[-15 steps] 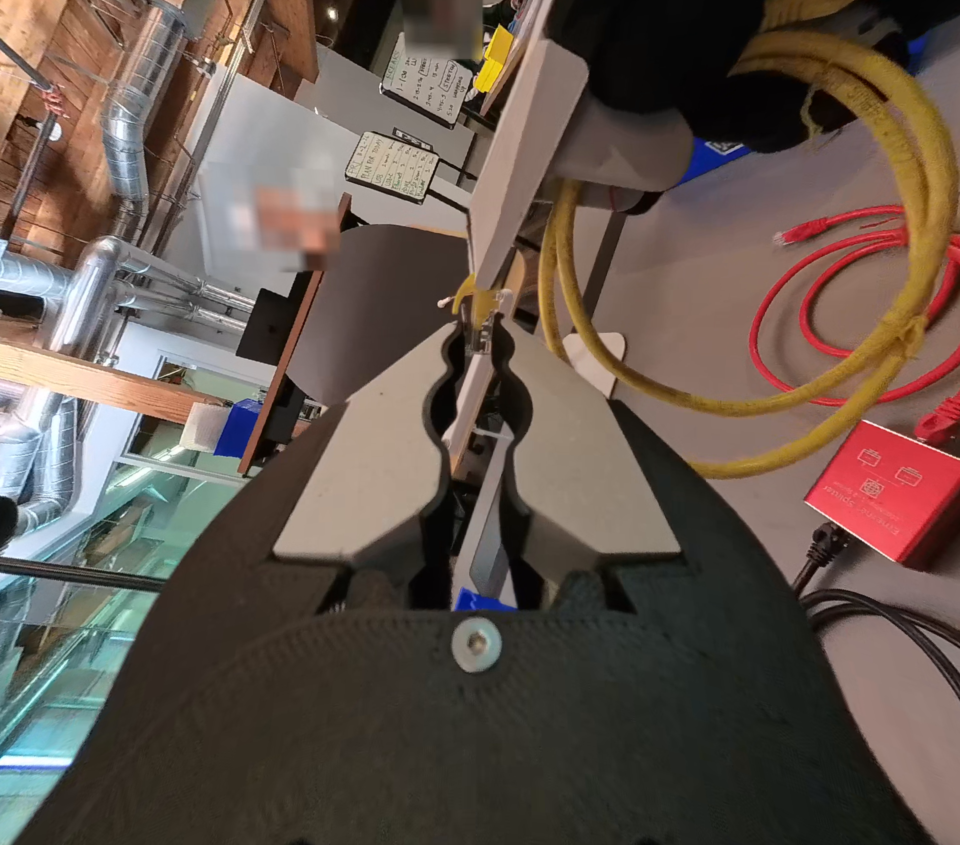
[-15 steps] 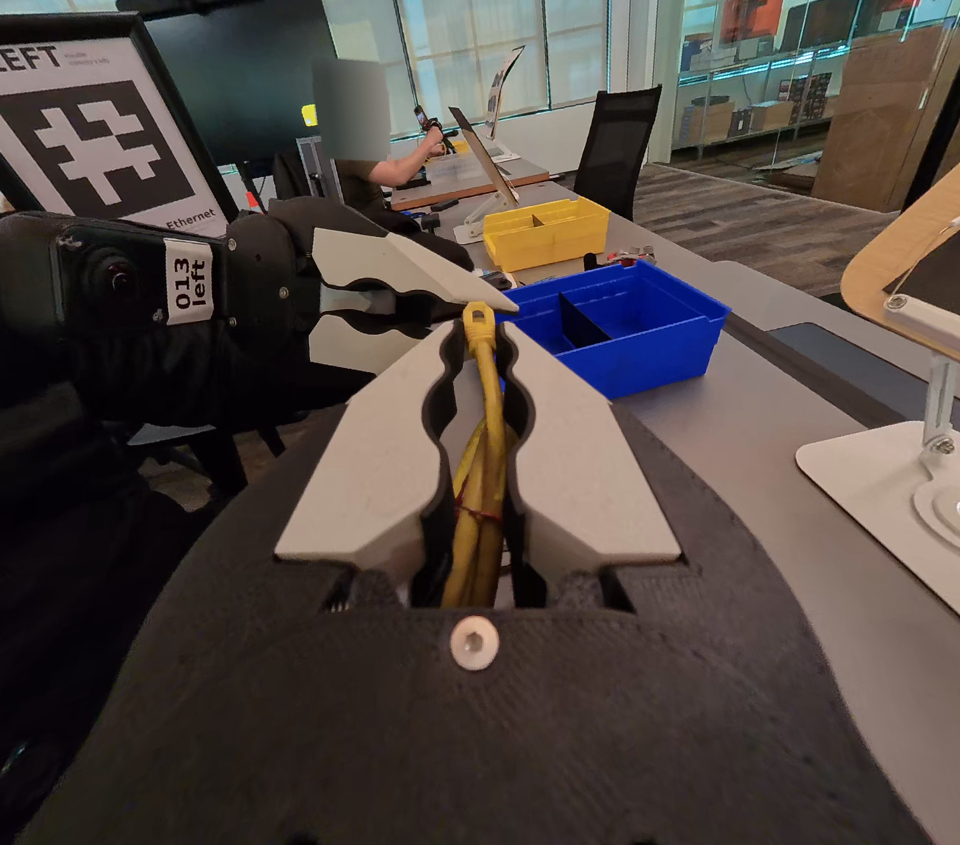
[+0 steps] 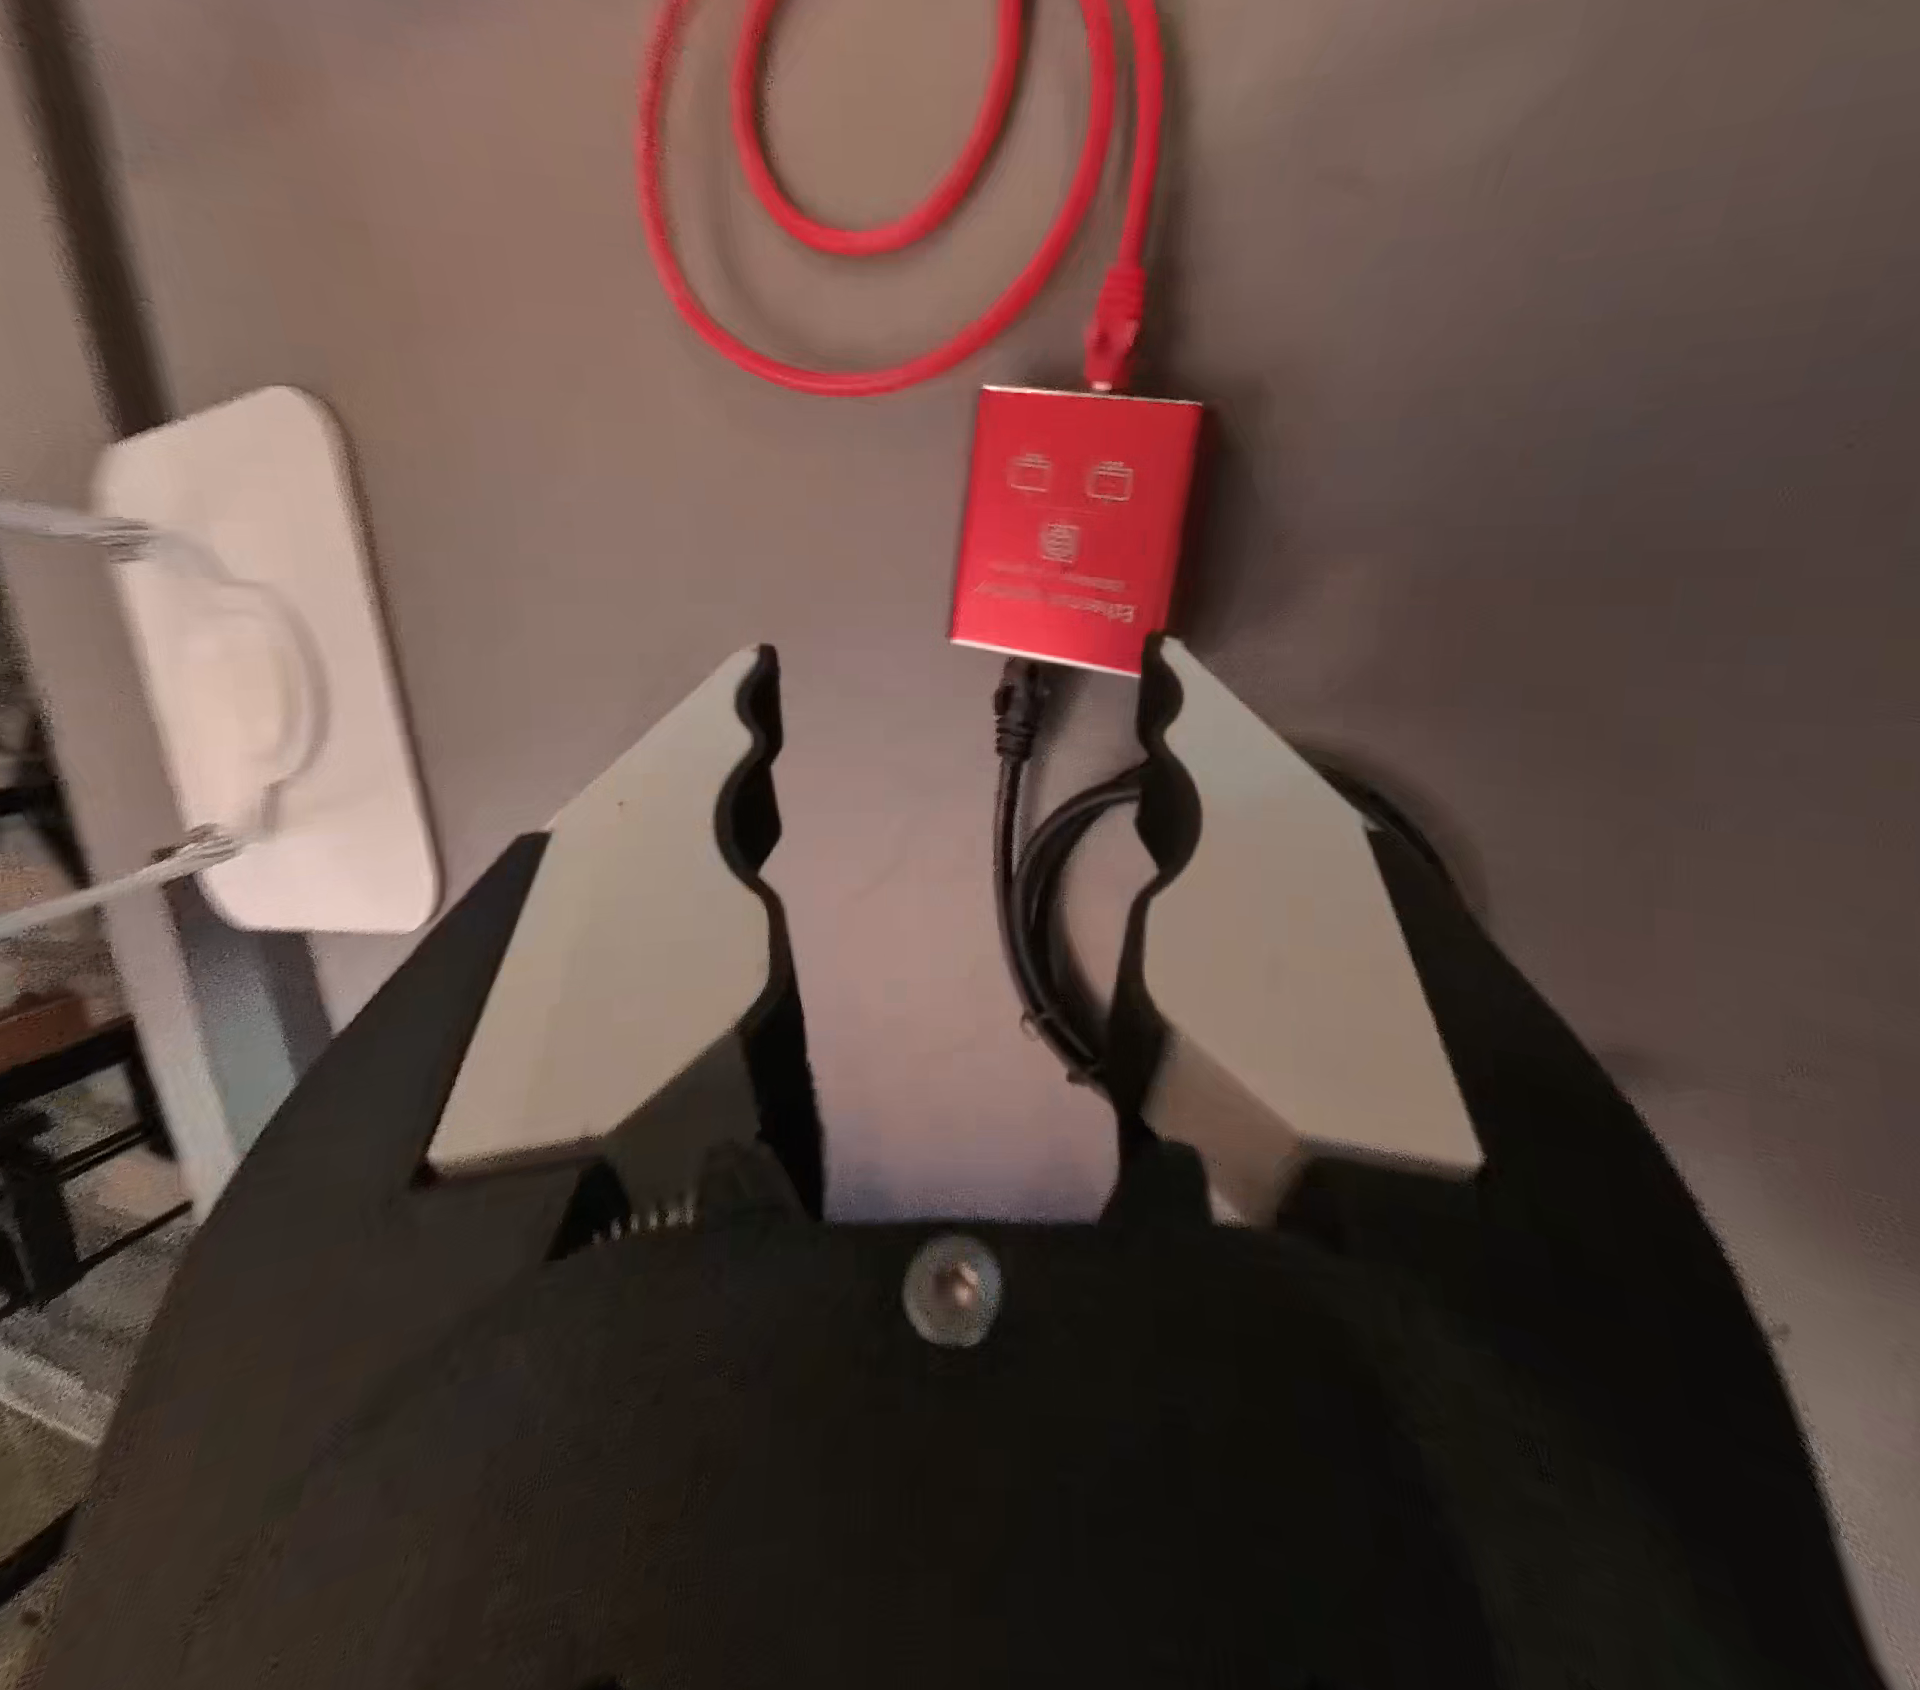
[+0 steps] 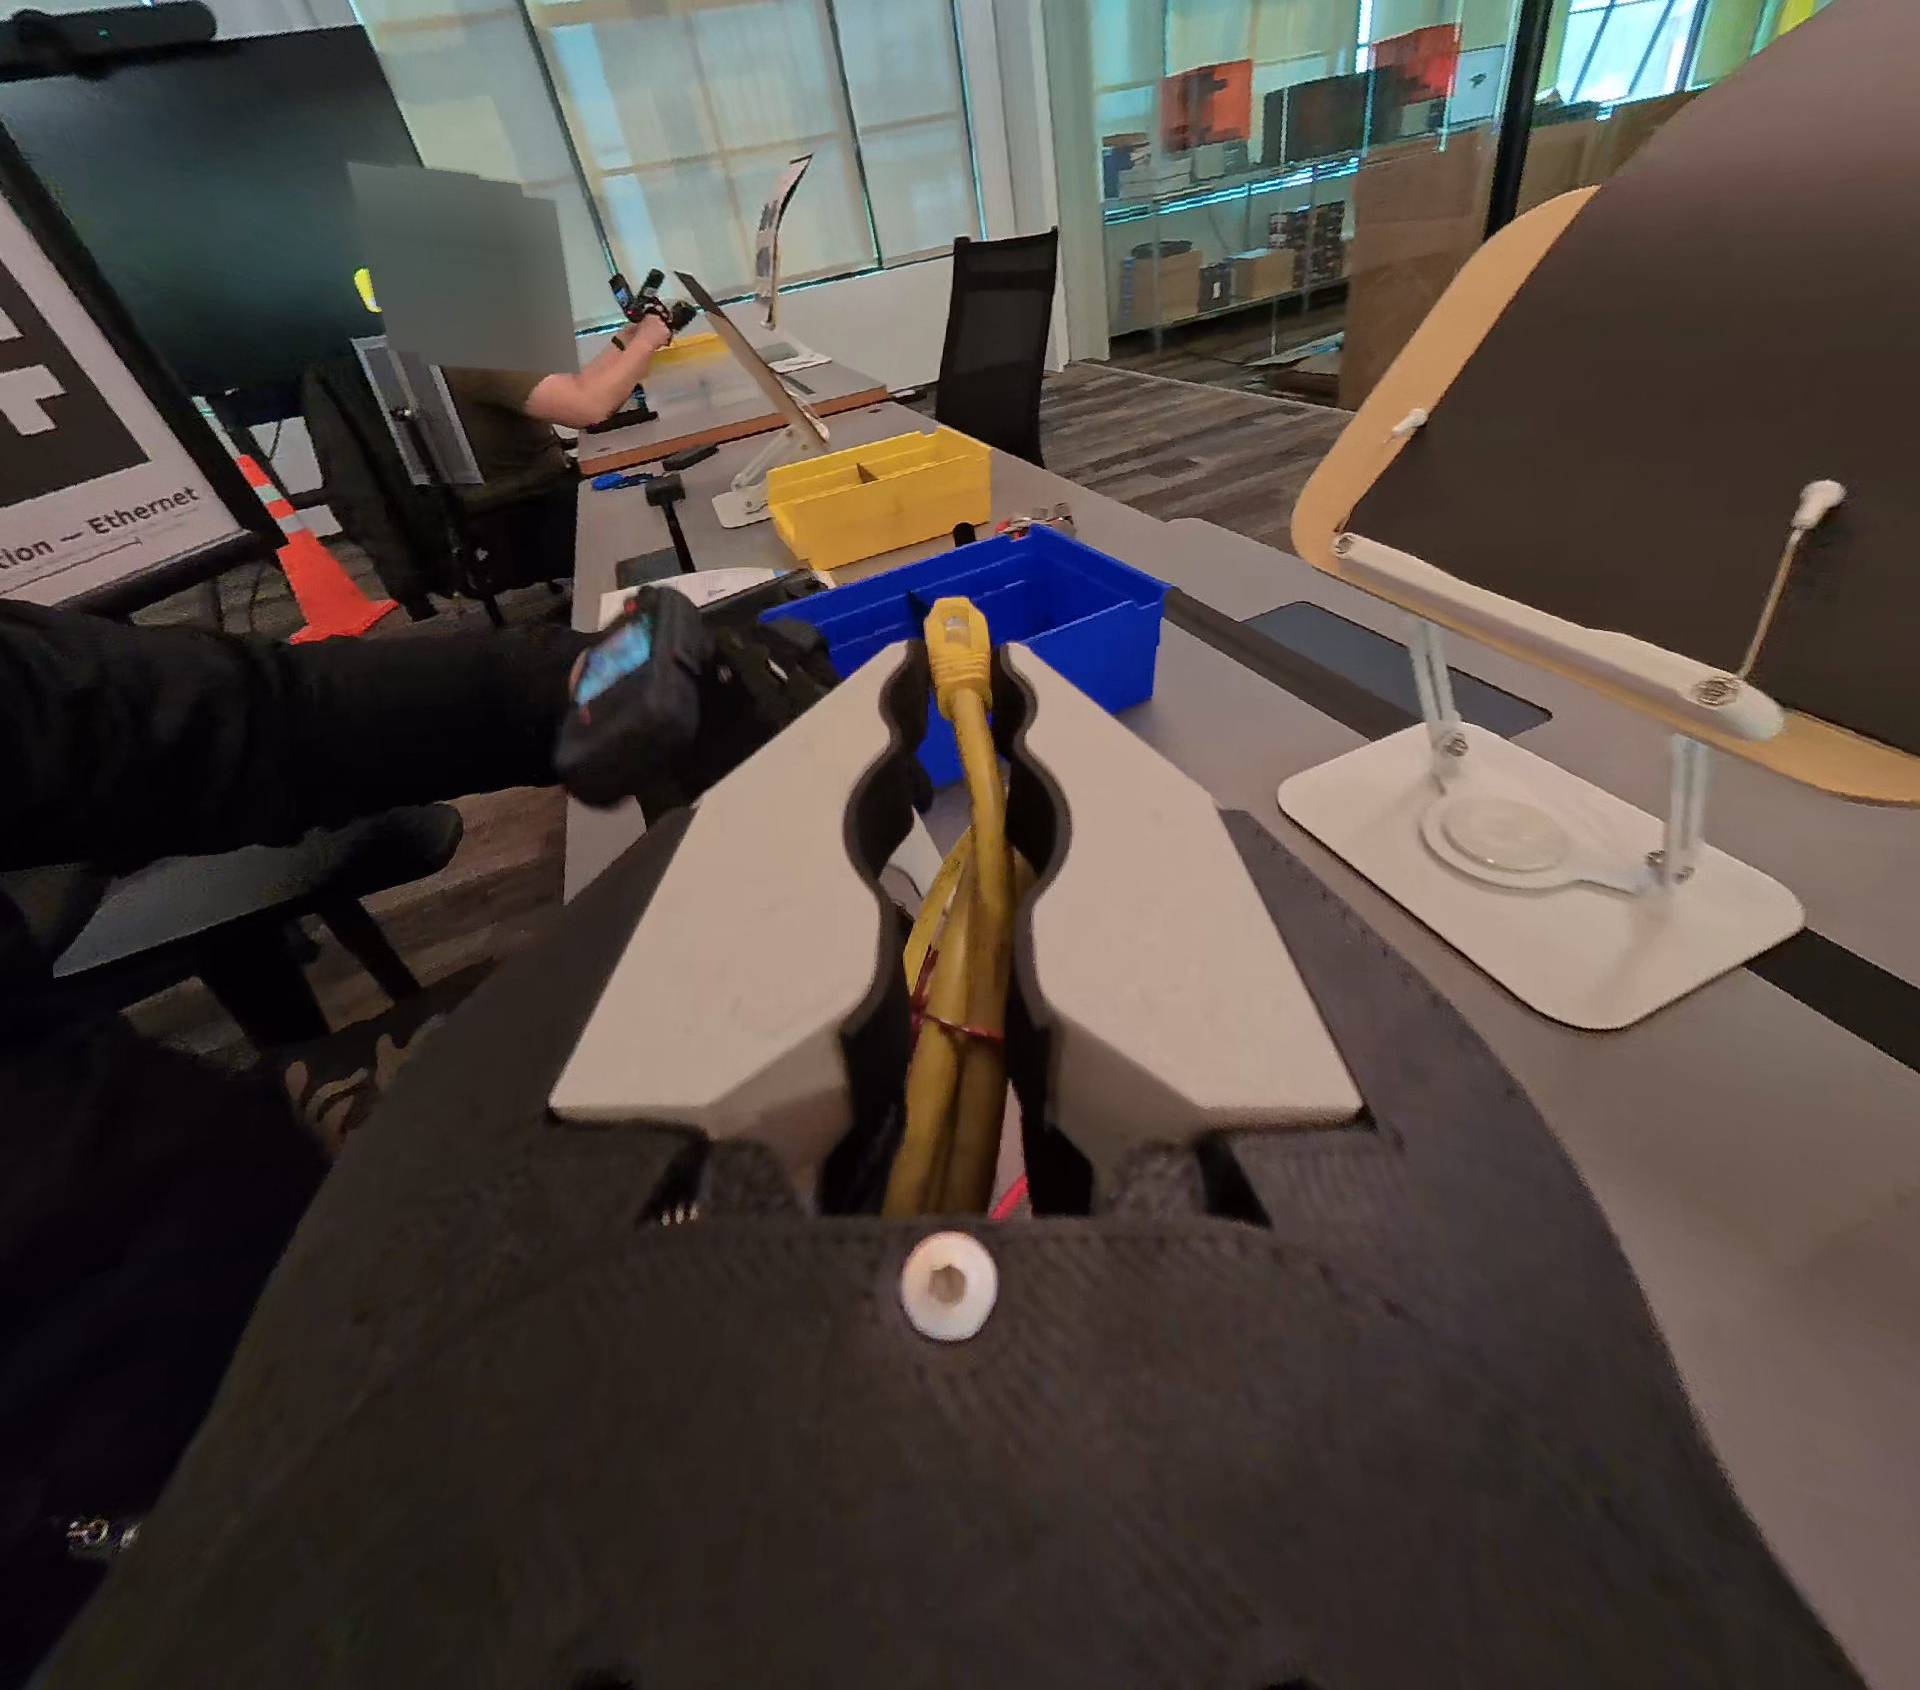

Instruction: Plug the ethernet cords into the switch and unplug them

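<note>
Grey tabletop (image 3: 1455, 186) fills the left wrist view, blurred at its edges. On it lies a small red switch box (image 3: 1075, 528), flat, with a red cord (image 3: 1127, 82) coiled in loops beyond it; one red plug sits at the box's far edge (whether it is fully seated cannot be told), while the cord's other plug lies free on the table at the top of the picture. A black cable (image 3: 1008, 809) enters the box's near edge and curls back under the right finger. The left gripper (image 3: 961, 664) hangs over the table with its jaws spread wide and nothing between them; the box lies just beyond the tip of its right finger. A white stand base (image 3: 312, 549) sits at the table's left edge.

The right wrist view looks across the same long table toward big windows. The right gripper (image 4: 956, 664) is clamped on a yellow cord (image 4: 977, 809), whose plug pokes up past the fingertips while the bundled loops, tied with a thin red band, run back between the fingers. Behind the plug stands a blue bin (image 4: 1091, 632), then a yellow bin (image 4: 883, 497). A black-sleeved arm (image 4: 312, 726) reaches in from the left. To the right, a white stand (image 4: 1558, 892) props up a tilted board.
</note>
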Demonstrator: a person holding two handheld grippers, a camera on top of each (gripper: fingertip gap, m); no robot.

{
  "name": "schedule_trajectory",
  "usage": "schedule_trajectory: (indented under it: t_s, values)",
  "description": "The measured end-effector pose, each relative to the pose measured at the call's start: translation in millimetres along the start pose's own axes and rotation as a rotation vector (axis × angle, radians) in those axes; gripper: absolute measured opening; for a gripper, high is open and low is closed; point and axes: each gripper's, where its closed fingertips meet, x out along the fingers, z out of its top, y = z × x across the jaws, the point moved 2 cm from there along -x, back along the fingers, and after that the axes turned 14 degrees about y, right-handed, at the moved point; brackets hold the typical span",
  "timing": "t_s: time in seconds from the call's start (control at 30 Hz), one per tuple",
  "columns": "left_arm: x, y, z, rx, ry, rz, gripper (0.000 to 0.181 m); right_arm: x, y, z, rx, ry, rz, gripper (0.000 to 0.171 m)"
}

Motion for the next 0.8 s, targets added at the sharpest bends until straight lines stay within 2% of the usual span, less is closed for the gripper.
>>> schedule_trajectory:
  t_s: [0.13,0.23,0.33,0.47,0.53,0.7,0.8]
  values:
    - [35.7,-5.5,12.7,0.053,0.088,-0.075,0.07,-1.7,-2.6,-2.1,0.0,0.007,-0.008,0.009]
    - [48.1,-15.6,18.6,0.058,0.117,-0.214,0.057,0.1,-2.4,-3.1,-0.003,0.009,-0.002,0.009]
    - [49.6,-14.7,20.0,0.05,0.123,-0.261,0.043,0.2,-3.3,-4.0,-0.003,0.008,-0.001,0.009]
    - [49.5,-26.3,25.1,0.065,0.116,-0.335,0.055,-2.9,-6.4,-4.7,0.006,-0.001,-0.001,0.009]
    - [55.3,-23.5,23.5,0.071,0.154,-0.297,0.064,-4.5,-7.0,-4.3,0.008,-0.007,-0.002,0.01]
    - [66.5,-24.4,22.9,0.021,0.208,-0.34,0.06,-3.4,-6.1,-3.5,0.006,-0.006,-0.006,0.01]
    - [71.3,-10.7,16.0,-0.124,0.275,-0.325,0.06,-1.4,-5.4,-3.3,0.004,0.001,-0.014,0.01]
